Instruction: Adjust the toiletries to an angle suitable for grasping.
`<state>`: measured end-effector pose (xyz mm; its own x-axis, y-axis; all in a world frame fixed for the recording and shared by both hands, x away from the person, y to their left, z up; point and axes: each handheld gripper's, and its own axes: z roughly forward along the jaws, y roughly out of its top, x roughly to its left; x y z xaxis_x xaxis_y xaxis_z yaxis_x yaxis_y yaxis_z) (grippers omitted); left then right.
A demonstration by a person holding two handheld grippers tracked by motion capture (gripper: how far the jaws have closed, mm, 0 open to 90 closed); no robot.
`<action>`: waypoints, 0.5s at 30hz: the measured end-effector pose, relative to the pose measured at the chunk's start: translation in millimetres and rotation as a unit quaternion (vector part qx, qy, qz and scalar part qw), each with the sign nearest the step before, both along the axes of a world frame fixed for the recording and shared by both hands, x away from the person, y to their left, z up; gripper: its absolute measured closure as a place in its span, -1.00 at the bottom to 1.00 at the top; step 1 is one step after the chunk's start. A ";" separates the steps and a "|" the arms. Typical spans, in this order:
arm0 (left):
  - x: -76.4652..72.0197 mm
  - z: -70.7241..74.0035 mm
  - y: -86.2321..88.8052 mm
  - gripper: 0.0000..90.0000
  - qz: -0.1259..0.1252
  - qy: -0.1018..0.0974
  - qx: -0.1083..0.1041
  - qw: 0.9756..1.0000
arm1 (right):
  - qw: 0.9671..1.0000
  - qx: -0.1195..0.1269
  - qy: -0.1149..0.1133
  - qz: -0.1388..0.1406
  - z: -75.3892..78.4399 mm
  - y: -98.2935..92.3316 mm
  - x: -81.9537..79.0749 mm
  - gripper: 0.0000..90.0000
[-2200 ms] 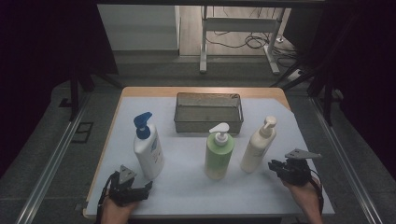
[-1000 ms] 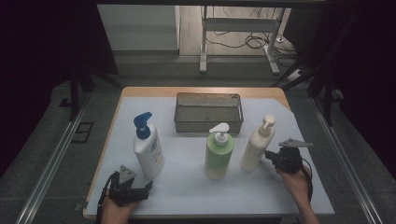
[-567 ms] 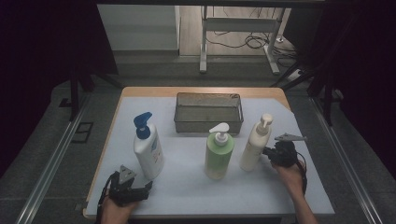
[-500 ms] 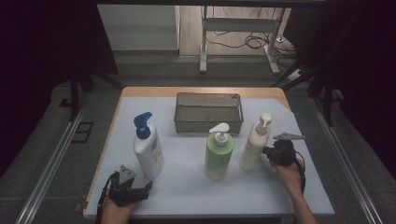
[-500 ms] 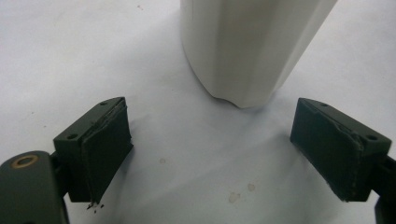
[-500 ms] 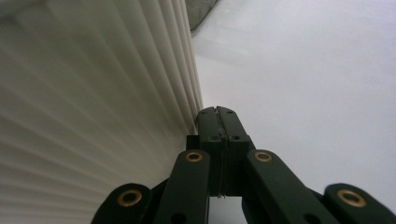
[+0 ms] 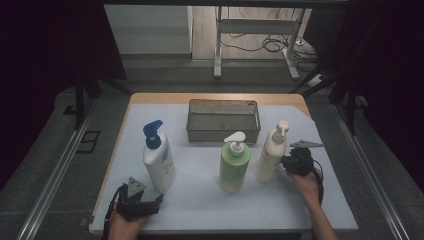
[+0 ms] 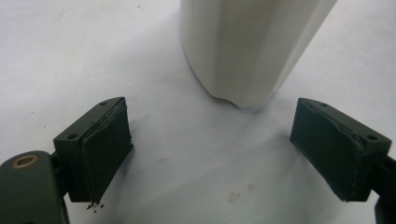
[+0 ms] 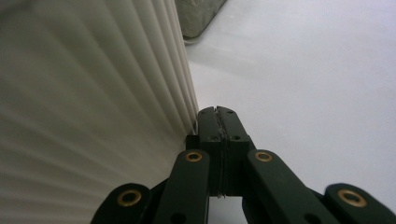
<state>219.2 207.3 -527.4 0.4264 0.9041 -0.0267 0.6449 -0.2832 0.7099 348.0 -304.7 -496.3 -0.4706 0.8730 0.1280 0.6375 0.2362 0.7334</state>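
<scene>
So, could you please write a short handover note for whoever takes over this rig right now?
Right gripper: jaws shut, empty, against the side of the cream bottle.
Left gripper: open, empty, resting near the white bottle with the blue pump.
Green bottle stands between the two; the metal tray behind is empty.
Done: nothing gripped or moved into the tray.
Left: probably loading the bottles.

Three bottles (image 7: 233, 161) stand in a row before the basket (image 7: 223, 131), right tongs (image 7: 283, 163) beside the rightmost.

table (image 7: 210, 210), three bottles (image 7: 234, 165), mesh tray (image 7: 223, 121)
</scene>
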 end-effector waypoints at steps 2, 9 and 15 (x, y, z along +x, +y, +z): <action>-0.1 0.0 0.0 -0.73 0.000 0.000 0.000 1.000 | 1.000 0.001 -0.003 0.003 2.5 -1.6 -5.5 0.97; -0.2 -0.1 -0.3 -0.73 0.001 -0.001 -0.001 1.000 | 1.000 0.002 -0.010 0.011 9.1 -5.6 -28.5 0.98; -0.3 -0.1 -0.2 -0.73 0.001 -0.001 -0.001 1.000 | 0.999 0.006 -0.013 0.030 12.3 -2.7 -56.1 0.99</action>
<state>218.9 207.0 -527.5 0.4238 0.9054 -0.0276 0.6449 -0.2801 0.7111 291.9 -307.4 -484.0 -0.5255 0.8416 0.1252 0.6034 0.2649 0.7522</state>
